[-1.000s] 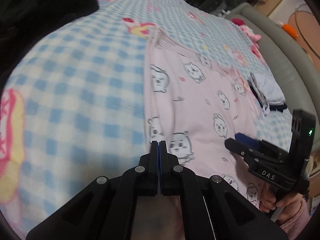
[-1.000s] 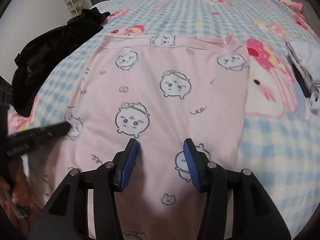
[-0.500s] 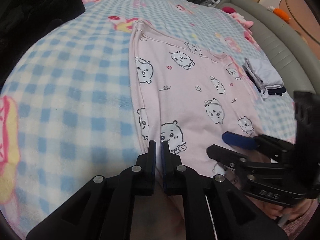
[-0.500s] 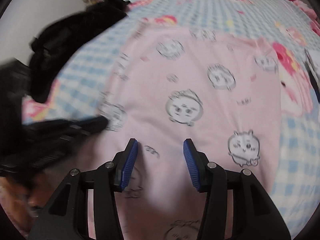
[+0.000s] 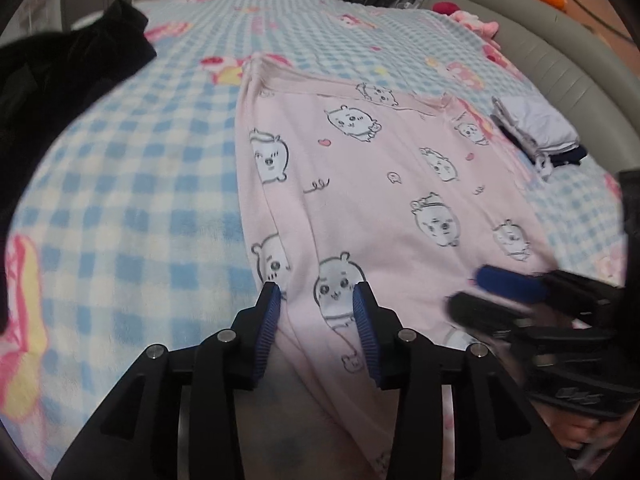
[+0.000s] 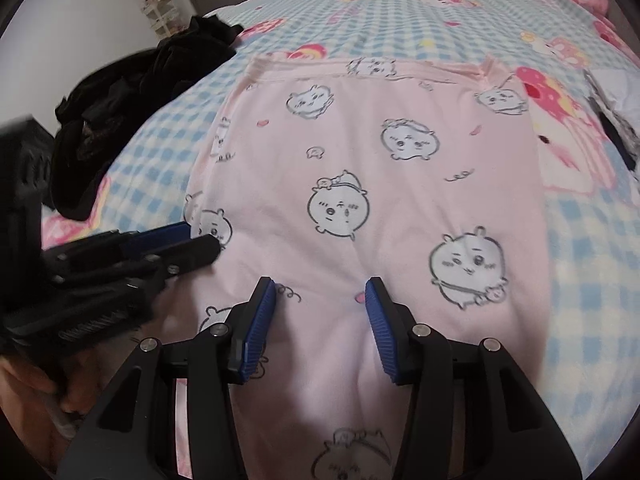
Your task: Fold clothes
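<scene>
While both tools, left tool [image 5: 316,300] and right tool [image 6: 320,300], hover spread, the pink pyjama garment [image 6: 380,184] runs lengthwise toward 12 o'clock; bare checked blanket [image 5: 132,184] flanks its edges.

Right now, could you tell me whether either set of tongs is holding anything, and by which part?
Nothing is held: the left tongs and right tongs are both open above the pink garment.

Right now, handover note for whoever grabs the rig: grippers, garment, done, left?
Left gripper: open, over the near left edge of the pink garment, holding nothing.
Right gripper: open, above the garment's near middle, empty.
Garment lies spread flat on the checked blanket. Black clothes heaped far left; folded stack far right.
Done: laid out, one side apparently turned in.
Left: remaining folds, then stack.
</scene>
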`<state>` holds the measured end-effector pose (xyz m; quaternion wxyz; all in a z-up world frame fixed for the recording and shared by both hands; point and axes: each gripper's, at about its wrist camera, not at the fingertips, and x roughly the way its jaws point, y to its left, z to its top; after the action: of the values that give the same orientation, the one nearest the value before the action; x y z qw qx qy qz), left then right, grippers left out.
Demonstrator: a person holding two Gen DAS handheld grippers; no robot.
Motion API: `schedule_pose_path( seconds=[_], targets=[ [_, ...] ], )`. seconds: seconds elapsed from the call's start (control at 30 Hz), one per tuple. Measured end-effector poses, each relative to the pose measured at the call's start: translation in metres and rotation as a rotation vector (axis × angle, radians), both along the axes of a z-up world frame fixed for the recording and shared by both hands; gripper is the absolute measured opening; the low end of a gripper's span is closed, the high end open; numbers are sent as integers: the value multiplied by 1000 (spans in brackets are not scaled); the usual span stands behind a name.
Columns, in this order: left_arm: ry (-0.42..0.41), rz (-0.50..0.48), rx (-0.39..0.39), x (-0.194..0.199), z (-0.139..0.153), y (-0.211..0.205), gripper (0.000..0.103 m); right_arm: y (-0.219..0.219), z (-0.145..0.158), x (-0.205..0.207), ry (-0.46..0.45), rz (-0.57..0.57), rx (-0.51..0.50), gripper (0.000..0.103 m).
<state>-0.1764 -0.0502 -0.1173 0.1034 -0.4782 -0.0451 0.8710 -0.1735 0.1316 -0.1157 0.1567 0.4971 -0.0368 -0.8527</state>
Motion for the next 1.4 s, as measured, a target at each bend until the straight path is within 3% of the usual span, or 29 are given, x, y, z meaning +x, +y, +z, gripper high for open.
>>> schedule_pose_path(
  seconds=[0.1,0.13,0.17,0.4,0.5,0.67,0.8,0.93,1.07,1.2,1.4],
  targets=[
    [-14,-7,61,-3,-2,-4,38,7,14,-1,28,-41,6,49],
    [-20,-13,90,-3,-2,-6,29,10,14,-4,25,-53,27,49],
    [-31,-15,134,-4,-3,-9,21,14,10,-8,9,-64,43,49],
    [-103,71,512,-7,-11,-58,18,36,-5,-20,-52,-81,-52,47],
    [-119,91,498,-6,-15,-63,18,28,-7,-19,-45,-60,-3,47],
    [-127,33,371,-4,-14,-48,15,22,-12,-20,-35,-43,37,47],
    [-106,48,398,-1,-9,-56,6,15,-1,-20,-33,-23,37,49],
    [-82,68,437,3,-2,-64,3,-12,21,-22,-25,82,-59,49],
    [-52,75,411,6,6,-65,2,-41,7,-37,-63,96,80,50],
    [-26,62,383,5,12,-61,3,-34,-5,-38,-65,71,87,50],
    [14,42,340,3,22,-54,4,7,9,-31,-31,-12,80,50]
  ],
)
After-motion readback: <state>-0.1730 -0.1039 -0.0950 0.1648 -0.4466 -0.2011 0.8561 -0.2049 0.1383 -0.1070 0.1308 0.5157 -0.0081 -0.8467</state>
